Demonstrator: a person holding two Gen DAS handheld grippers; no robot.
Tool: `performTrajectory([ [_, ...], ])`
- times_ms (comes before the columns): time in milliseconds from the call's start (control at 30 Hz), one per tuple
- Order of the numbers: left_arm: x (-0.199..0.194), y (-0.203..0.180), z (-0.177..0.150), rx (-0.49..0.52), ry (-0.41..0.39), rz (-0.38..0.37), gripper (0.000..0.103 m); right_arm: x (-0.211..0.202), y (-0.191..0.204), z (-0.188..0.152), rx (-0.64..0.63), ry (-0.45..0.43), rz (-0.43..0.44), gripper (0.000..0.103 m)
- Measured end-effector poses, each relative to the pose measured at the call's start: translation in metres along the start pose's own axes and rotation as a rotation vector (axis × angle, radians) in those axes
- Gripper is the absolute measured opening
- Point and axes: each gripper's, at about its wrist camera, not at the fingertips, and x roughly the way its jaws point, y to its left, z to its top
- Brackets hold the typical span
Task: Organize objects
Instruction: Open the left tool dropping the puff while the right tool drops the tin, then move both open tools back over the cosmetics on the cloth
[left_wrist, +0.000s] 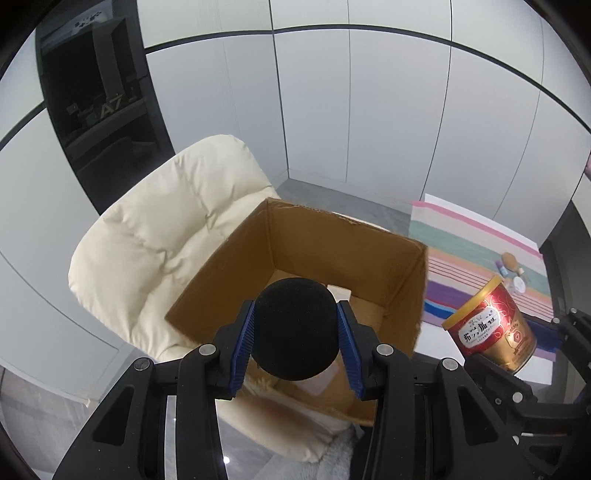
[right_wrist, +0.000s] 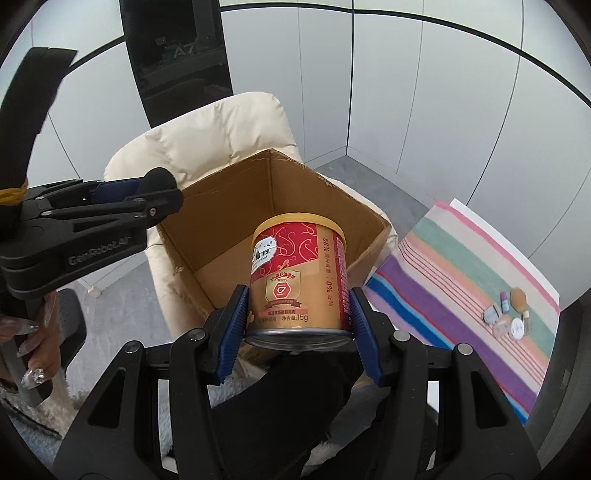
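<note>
Cardboard box (left_wrist: 332, 251): open-topped, resting on the cream chair (left_wrist: 166, 236).
My left gripper (left_wrist: 295, 332): fingers pinching a black foam ball (left_wrist: 297, 328), just above the box's near edge.
My right gripper (right_wrist: 299, 314): fingers clamped on a red-and-gold can (right_wrist: 297, 273), over the box's near right side.
Striped cloth (right_wrist: 461, 295): right of the box, carrying small items (right_wrist: 508, 314).

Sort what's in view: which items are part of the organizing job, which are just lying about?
In play:
- black foam ball, clamped in left gripper
- red-and-gold round can, clamped in right gripper
- open brown cardboard box

Lying about:
- cream padded chair under the box
- striped cloth
- small bottles and jars on the cloth
</note>
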Motion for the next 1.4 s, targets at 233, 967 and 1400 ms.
performTrajectory([
  [233,0.043,0.016,0.021,-0.019,0.039,0.034,0.044,0.036,0.003,0.025,-0.062,0.015,-0.053,0.056],
  [967,0.106,0.052,0.031,-0.080,0.127,0.038,0.099,0.128,-0.017,0.065,0.023,0.009,0.077,0.100],
  [1400,0.096,0.054,0.030,-0.097,0.111,0.008,0.099,0.118,-0.031,0.060,0.082,0.021,0.025,0.100],
])
